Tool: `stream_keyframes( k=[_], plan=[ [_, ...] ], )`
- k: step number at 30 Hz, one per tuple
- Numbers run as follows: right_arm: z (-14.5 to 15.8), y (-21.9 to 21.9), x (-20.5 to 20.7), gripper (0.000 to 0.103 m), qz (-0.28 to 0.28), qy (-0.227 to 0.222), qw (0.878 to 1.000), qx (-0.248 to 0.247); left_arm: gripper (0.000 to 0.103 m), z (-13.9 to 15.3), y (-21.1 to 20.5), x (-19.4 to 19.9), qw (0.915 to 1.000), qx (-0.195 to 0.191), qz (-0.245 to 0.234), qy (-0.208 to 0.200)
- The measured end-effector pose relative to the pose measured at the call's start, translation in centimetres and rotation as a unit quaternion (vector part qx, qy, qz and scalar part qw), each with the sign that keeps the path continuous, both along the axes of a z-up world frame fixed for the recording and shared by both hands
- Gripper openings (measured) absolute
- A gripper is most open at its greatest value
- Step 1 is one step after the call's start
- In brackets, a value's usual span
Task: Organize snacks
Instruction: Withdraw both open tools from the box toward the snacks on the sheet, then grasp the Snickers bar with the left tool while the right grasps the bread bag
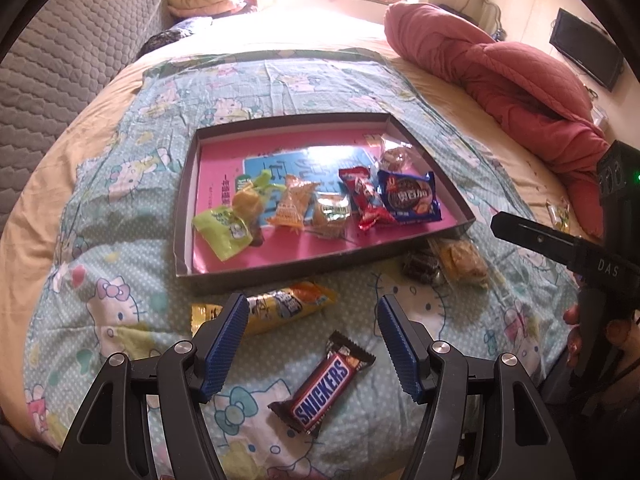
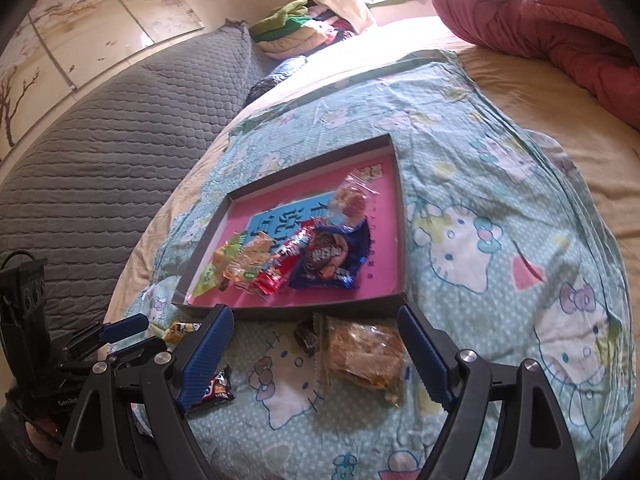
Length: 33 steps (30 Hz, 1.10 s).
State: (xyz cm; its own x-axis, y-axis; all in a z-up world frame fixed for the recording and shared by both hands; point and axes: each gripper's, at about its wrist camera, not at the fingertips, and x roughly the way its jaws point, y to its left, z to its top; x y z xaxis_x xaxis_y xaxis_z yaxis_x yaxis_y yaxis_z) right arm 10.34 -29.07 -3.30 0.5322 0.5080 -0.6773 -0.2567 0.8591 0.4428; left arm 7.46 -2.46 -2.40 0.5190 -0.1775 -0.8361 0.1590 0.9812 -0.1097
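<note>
Most snacks lie in the flat pink-bottomed box. The brown Snickers bar and others wait on the bed. The left claw and right claw are both apart, empty.

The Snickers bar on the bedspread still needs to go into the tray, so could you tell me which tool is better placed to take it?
Left. The left tool is open, with the Snickers bar lying between its fingers; the right tool faces a clear-wrapped pastry.

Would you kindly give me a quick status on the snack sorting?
Both tools open, empty: left tool, right tool. Tray holds several snacks. Snickers, yellow packet, clear-wrapped pastry on bedspread outside. Nothing blocking.
</note>
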Motion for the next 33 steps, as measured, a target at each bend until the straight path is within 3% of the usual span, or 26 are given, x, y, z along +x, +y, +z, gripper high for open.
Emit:
stream_keyframes(
  k=[33],
  plan=[
    [-4.8, 0.8, 1.2, 0.084, -0.011, 0.082, 0.995, -0.063, 0.069, -5.6, 0.4, -1.1, 0.9980, 0.005, -0.022, 0.059]
  ],
)
